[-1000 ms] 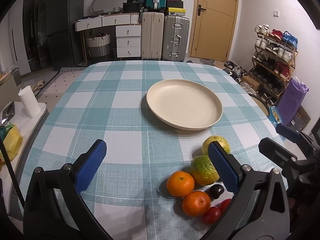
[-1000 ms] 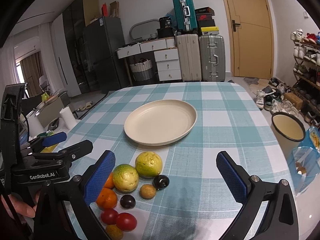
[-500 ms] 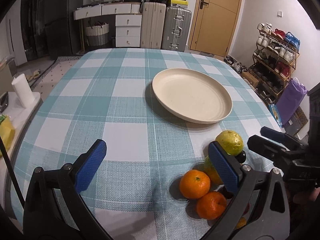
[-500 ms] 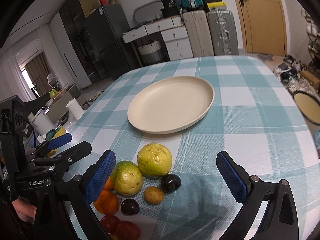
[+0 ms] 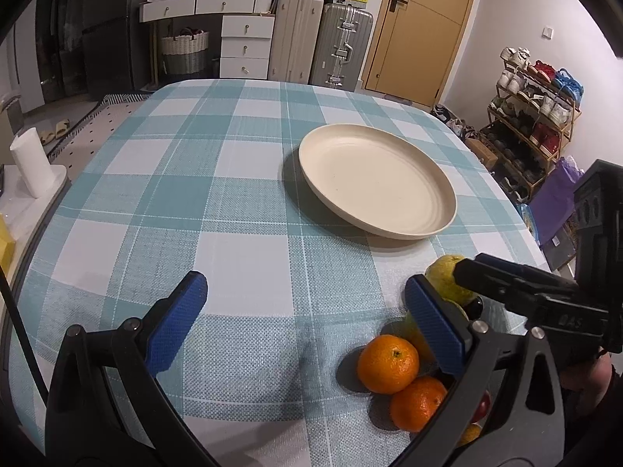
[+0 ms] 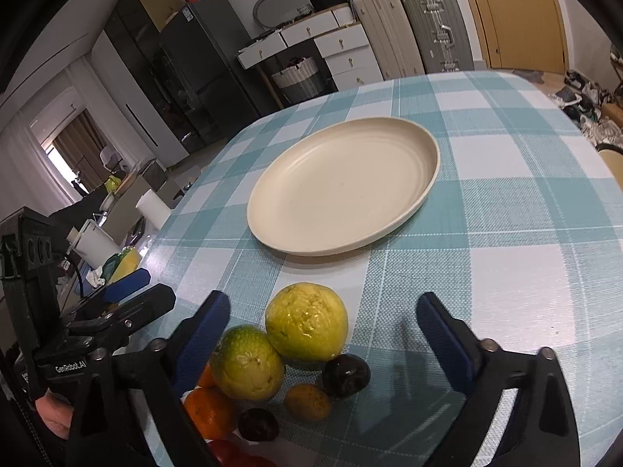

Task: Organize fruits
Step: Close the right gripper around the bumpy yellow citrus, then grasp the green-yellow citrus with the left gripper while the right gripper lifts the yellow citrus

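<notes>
Two tongs, both gaping, empty — right tongs [image 6: 323, 330], jaws just narrowing, frame yellow fruit [image 6: 307, 327] on table [image 6: 506, 214], short of plate [image 6: 342, 190]; left tongs [image 5: 307, 315] stand beside the pile.

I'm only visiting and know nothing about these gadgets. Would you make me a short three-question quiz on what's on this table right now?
1. True or false: the cream plate already has fruit on it.
2. Which fruit lies nearest the plate? A) the yellow fruit B) an orange C) a dark plum
3. Fill in: neither the left gripper nor the right gripper grips anything; both sets of jaws are ____.

Key
1. False: the plate is bare, and all the fruit sits clustered on the checked tablecloth.
2. A.
3. Open. The right jaws have just been closing a little, with fruit lying between them but untouched.
</notes>
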